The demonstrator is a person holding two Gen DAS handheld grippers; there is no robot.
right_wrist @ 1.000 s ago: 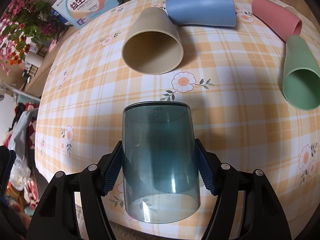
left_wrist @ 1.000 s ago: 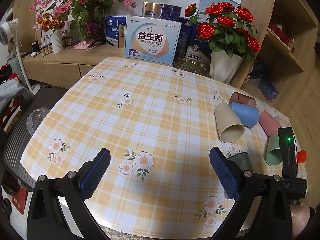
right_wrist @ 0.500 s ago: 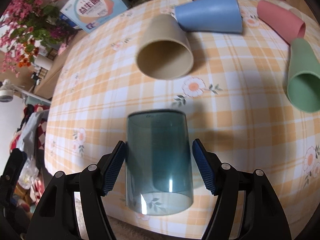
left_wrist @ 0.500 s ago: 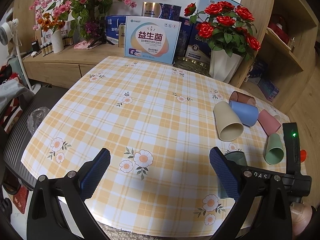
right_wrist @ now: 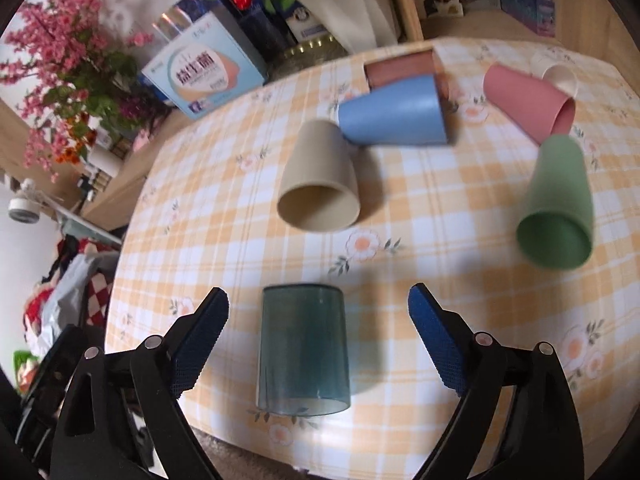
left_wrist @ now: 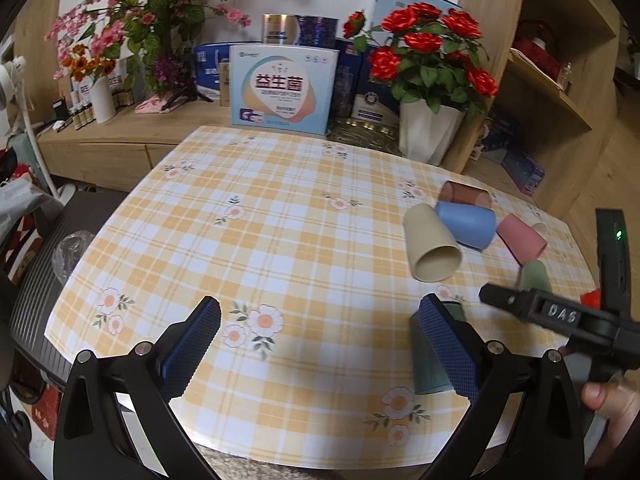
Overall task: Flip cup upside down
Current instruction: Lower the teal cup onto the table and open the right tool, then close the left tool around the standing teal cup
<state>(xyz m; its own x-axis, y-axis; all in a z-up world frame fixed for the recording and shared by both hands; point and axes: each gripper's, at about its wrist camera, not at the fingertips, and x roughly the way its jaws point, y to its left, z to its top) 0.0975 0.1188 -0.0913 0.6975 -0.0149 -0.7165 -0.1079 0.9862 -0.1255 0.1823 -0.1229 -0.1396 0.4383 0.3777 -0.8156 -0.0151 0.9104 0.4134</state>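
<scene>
Right wrist view: teal cup [right_wrist: 302, 346] stands mouth-down on table [right_wrist: 420, 208] near front edge, right gripper [right_wrist: 318, 334] wide open around it, touching nothing, left gripper [left_wrist: 320, 336] open and empty too; flip looks done, next likely back off without knocking it.

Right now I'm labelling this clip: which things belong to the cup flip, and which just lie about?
Job:
- teal cup, standing mouth-down
- right gripper, open around it

Lying about:
- beige cup
- blue cup
- pink cup
- green cup
- left gripper, open
</scene>
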